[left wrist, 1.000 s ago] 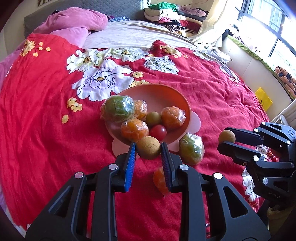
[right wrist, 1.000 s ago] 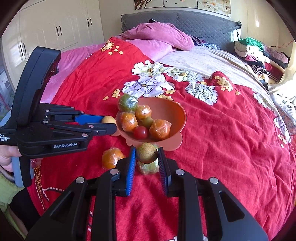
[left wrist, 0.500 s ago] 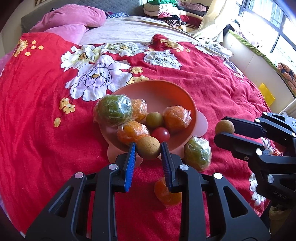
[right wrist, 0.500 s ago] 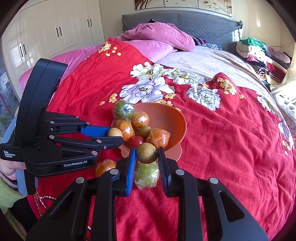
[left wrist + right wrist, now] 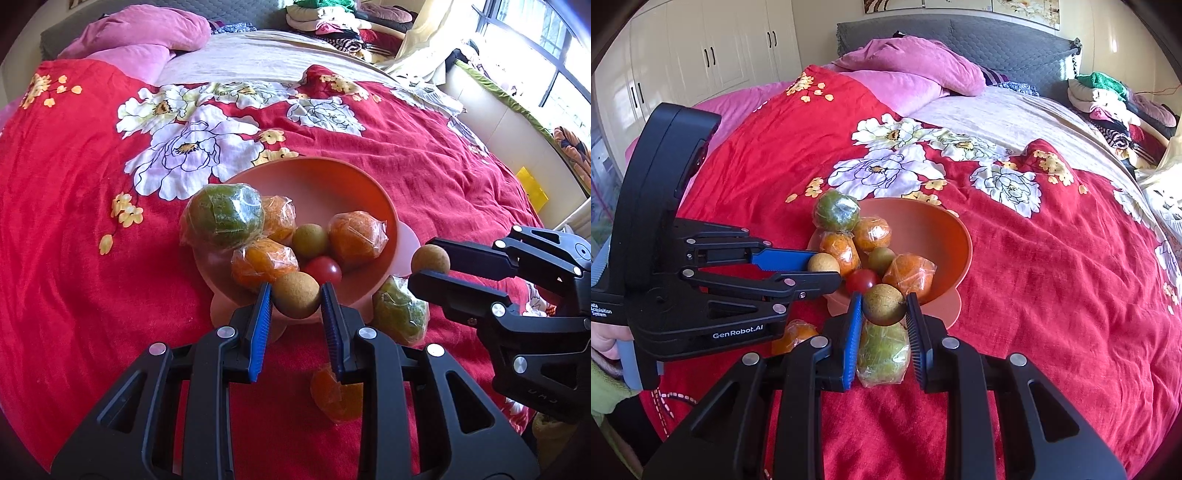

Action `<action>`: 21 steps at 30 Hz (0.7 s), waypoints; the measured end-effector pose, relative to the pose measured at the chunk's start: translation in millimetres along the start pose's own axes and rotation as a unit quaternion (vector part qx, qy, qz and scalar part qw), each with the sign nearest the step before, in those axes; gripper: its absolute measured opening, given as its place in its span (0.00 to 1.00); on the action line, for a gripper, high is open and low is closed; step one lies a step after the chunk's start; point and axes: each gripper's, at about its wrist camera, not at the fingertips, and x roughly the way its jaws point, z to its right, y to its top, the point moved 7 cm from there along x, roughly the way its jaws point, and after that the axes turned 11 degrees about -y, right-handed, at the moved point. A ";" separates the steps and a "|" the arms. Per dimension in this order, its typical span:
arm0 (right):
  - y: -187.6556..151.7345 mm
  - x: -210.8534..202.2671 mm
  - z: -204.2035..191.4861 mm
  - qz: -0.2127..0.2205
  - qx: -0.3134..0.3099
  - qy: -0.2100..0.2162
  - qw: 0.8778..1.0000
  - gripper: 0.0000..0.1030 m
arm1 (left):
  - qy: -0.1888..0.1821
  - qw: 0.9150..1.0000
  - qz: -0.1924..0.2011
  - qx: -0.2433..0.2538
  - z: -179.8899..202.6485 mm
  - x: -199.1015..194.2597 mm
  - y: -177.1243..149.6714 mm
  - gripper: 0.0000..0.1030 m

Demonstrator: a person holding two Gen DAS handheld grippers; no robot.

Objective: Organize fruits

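Orange plastic formed the fruit bowl (image 5: 384, 206), which sat tilted on its pale foot on the red floral bedspread (image 5: 74, 229), its open mouth tipped toward the cameras and its far rim raised. Inside it lay a film-wrapped green citrus (image 5: 223, 216) at the left rim, three wrapped oranges (image 5: 356, 238), a small olive-green fruit (image 5: 309, 240) and a red tomato (image 5: 325, 269) at the low front edge. The left hand-held gripper (image 5: 296, 301) was clamped on a round tan fruit (image 5: 295, 300), held between its blue-faced fingers just in front of the bowl's near rim; the fingers pointed forward toward the bowl. The right hand-held gripper (image 5: 884, 304) was likewise closed on a second brownish round fruit (image 5: 884, 303), held near the bowl's front edge; in the left wrist view this gripper (image 5: 430, 264) reached in from the right, its long axis lying roughly level and pointing left at the bowl. Both held fruits were near-spherical, so no long axis could be told. On the bedspread, a wrapped green fruit (image 5: 884, 352) lay directly below the right gripper's fingers, just beside the bowl's foot, and a wrapped orange (image 5: 334, 397) lay nearer the person, partly hidden behind the left gripper's right finger. Pink pillows (image 5: 916, 62) lay at the head of the bed.
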 end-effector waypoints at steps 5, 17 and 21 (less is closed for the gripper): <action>-0.6 7.3 -2.5 -0.006 -0.003 0.001 1.000 0.22 | -0.001 1.000 -0.002 -0.004 -4.4 4.1 -0.4 0.19; 2.0 22.9 -5.3 -0.010 -0.009 -0.004 1.000 0.22 | -0.005 1.000 0.000 -0.009 -8.2 4.2 -1.2 0.19; 1.9 26.0 -5.2 -0.011 -0.012 -0.007 1.000 0.22 | -0.006 1.000 0.001 -0.009 -8.3 4.1 -1.5 0.19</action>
